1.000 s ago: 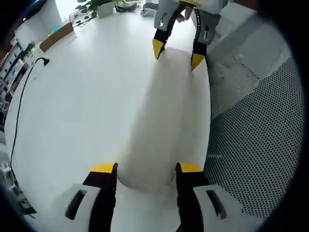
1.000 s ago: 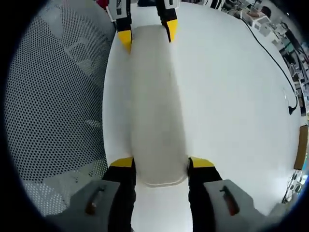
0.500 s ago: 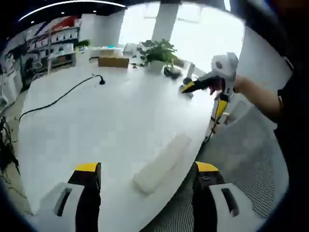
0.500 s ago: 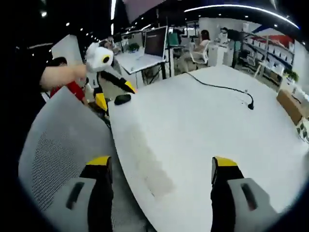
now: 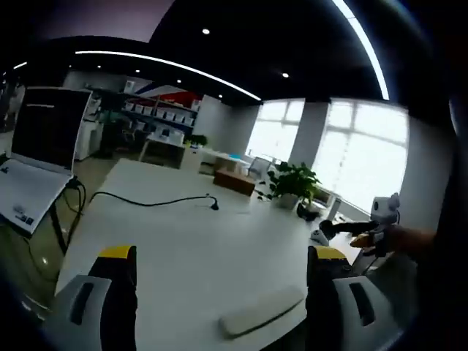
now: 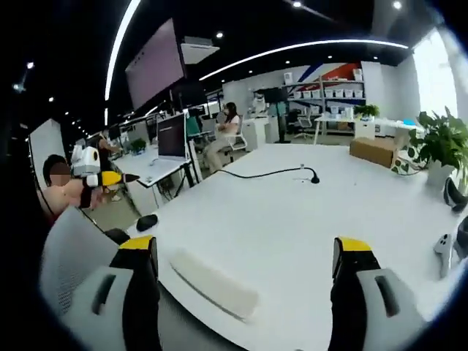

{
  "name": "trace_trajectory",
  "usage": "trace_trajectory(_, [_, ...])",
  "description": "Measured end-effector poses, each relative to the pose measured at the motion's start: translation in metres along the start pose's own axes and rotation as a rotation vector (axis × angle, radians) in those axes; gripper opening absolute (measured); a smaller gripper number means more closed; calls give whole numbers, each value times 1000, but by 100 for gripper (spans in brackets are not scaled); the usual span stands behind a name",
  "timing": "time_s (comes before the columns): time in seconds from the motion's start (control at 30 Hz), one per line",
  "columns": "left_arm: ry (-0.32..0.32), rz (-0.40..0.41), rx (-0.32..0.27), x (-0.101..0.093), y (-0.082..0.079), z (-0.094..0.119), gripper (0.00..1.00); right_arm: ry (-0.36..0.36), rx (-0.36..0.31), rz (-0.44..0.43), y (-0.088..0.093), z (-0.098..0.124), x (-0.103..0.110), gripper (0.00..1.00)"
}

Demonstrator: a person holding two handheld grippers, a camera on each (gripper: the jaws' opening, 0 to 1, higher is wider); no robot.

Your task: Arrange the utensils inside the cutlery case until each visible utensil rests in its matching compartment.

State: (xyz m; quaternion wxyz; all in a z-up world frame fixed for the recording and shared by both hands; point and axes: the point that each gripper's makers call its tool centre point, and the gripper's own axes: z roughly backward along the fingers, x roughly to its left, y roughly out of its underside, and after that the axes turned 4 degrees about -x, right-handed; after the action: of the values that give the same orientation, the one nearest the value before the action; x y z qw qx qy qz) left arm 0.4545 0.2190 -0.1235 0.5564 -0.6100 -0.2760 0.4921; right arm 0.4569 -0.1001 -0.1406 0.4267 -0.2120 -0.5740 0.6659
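Progress looks close to finished from where I'm sitting, or at least the handling part does. The cutlery case (image 5: 262, 311) is lying flat near the edge of the white table (image 5: 183, 248), lid on as far as I can tell, so no utensils or compartments can be made out and I can't honestly confirm everything sits in its matching slot. In the right gripper view the same case (image 6: 213, 282) sits just inside the table edge, next to a grey mesh chair back (image 6: 69, 245). Both tools are up off the table and well apart from the case: the left gripper (image 5: 219, 257) has its 2 yellow-tipped jaws spread wide with nothing between them, and the right gripper (image 6: 247, 248) is spread wide and empty too. Each one also turns up small at the side of the other's view. My guess is it's either done and closed up, or the case needs reopening to check. Black cable (image 5: 150, 201) and potted plant (image 5: 292, 183) are just background.
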Motion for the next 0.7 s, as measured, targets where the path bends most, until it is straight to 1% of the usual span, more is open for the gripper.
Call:
trace_trajectory(0.07, [-4,-13,0,-5,3,2,100,23,12,20,2,4,-5,99])
trace_trajectory(0.1, [-9,-26,2,-7,5,3,100,43,-1,35,-2,7,-8,99])
trace_trajectory(0.13, [-17,-41,8,-8,8,4,100,53,-34,48,-9,8,-8,99])
trace_trajectory(0.17, [-24,-49,9,-9,10,4,100,59,-88,51,-20,11,-5,99])
trace_trajectory(0.2, [-31,-46,5,-8,11,5,100,67,-105,46,-24,12,-4,99])
trace_trajectory(0.3, [-45,-27,32,-5,16,6,98,80,-96,57,-20,13,-2,99])
trace_trajectory(0.33, [-45,-26,29,-5,15,6,97,85,-86,73,-17,12,-3,98])
trace_trajectory(0.37, [-45,-29,28,-5,16,6,96,101,-29,87,-7,11,-7,96])
trace_trajectory(0.4, [-46,-34,32,-4,18,5,95,98,0,93,-3,11,-6,93])
trace_trajectory(0.43, [-49,-42,49,-2,21,4,95,78,1,116,-4,9,-1,89])
trace_trajectory(0.47, [-49,-45,63,-2,24,4,94,69,-20,129,-7,8,3,88])
trace_trajectory(0.5, [-45,-52,65,-3,23,5,93,69,-40,134,-12,9,3,88])
trace_trajectory(0.53, [-37,-75,64,-6,22,5,92,74,-41,130,-13,8,3,89])
trace_trajectory(0.57, [-42,-117,62,-5,20,5,92,78,-36,133,-13,6,2,89])
trace_trajectory(0.7, [-37,-129,83,-6,23,3,92,56,-5,121,-6,3,4,88])
